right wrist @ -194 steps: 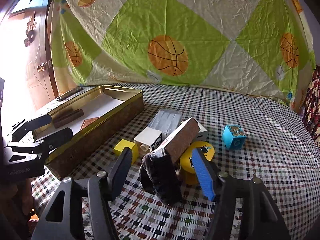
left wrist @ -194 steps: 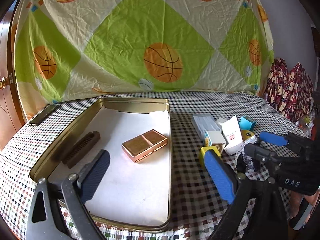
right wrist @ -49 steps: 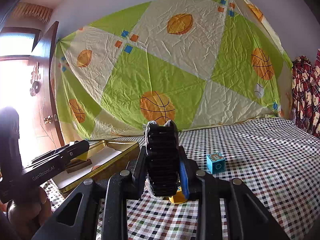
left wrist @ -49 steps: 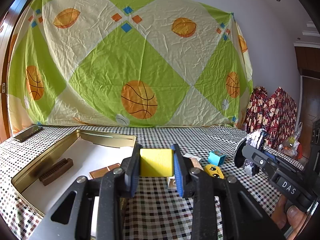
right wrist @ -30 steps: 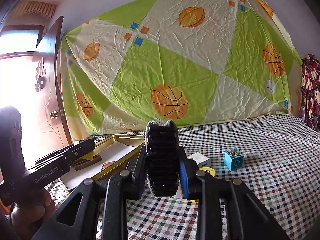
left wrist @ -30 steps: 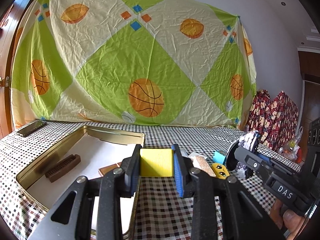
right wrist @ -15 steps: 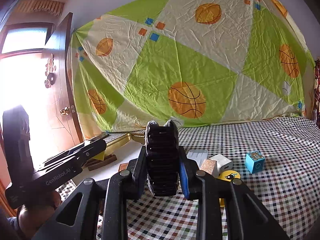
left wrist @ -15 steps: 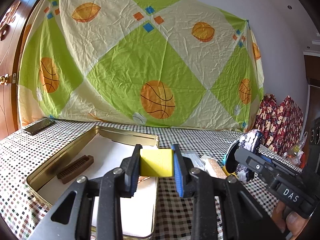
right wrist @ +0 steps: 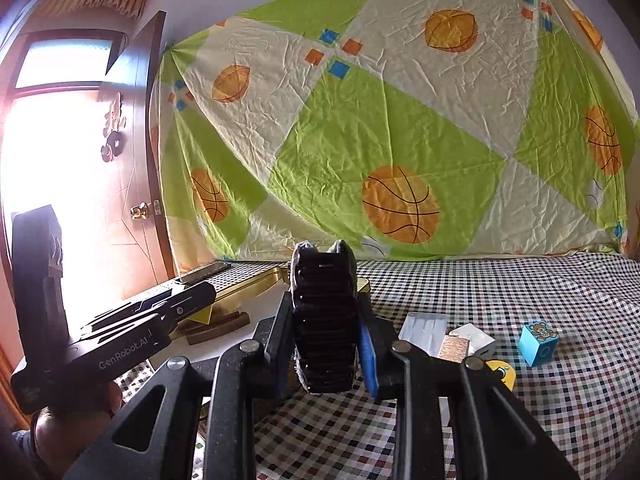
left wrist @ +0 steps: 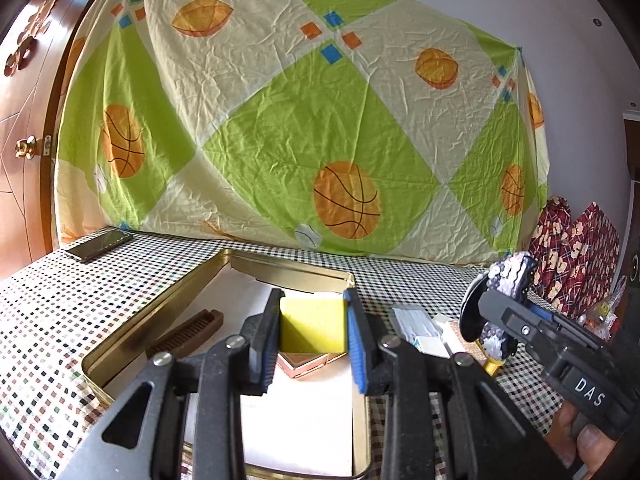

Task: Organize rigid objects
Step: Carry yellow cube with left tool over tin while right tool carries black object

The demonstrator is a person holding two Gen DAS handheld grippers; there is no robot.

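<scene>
Left gripper [left wrist: 313, 330] clamped on yellow block [left wrist: 312, 325], now carried over the tin [left wrist: 136, 350], above the copper box [left wrist: 304, 362]. Right gripper [right wrist: 325, 340] shut on black clip [right wrist: 323, 320], nearer the tin than before. Both ready for dropping in; beyond, blue cube [right wrist: 538, 342] waiting on worktop [right wrist: 560, 300].

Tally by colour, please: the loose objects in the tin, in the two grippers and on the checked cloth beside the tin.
Yellow: 2, the yellow block in the left gripper and a yellow round toy
Black: 1, the black ribbed object in the right gripper
Brown: 1, comb
Copper: 1, case
Blue: 1, cube
White or silvery: 2, boxes
Speckled tan: 1, box
Total: 9
</scene>
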